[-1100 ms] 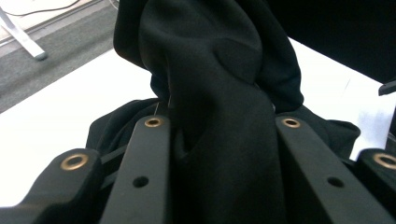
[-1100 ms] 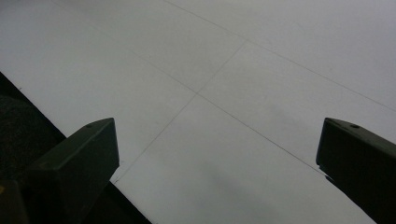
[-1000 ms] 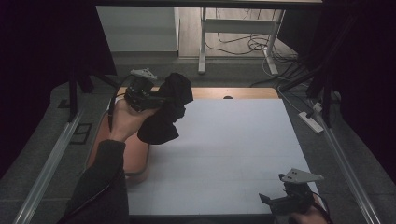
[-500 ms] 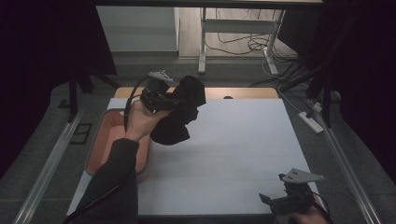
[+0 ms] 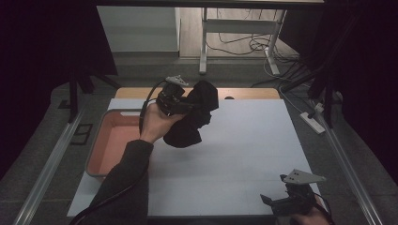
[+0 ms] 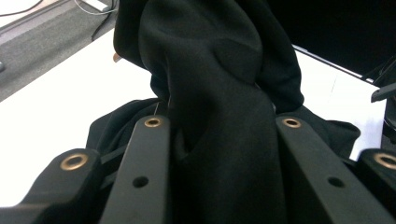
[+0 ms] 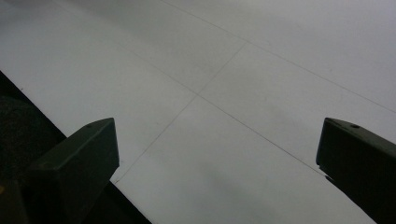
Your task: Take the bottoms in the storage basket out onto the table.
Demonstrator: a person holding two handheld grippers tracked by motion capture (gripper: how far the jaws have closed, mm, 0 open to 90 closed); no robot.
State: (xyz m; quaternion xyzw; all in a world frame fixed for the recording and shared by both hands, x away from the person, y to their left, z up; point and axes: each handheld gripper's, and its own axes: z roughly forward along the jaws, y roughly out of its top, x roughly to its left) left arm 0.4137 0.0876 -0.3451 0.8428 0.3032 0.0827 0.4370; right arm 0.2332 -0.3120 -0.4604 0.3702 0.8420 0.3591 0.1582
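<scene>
A black garment (image 5: 192,117), bunched and crumpled, hangs in the air above the counter (image 5: 244,154), over its far-left part and just beside the right wall of a pink tray (image 5: 101,140). The left claw (image 5: 180,101) pinches it: in the left gripper view the cloth (image 6: 219,93) is packed between the two black jaws, which press on it from both sides, with folds rising ahead of them and spilling down to either side. The lower folds of the garment hang close over the white counter top; whether they touch it cannot be told. The person's left hand (image 5: 155,123) grips the body of that claw, the dark sleeve (image 5: 124,187) running back to the near edge, with a cable looping from the claw.

The pink tray sits along the left edge of the counter, overhanging it.

At the near-right corner the right claw (image 5: 274,202) rests low over the counter, well apart from the garment. In the right gripper view its jaws stand spread wide with bare white counter (image 7: 224,93) between them.
</scene>
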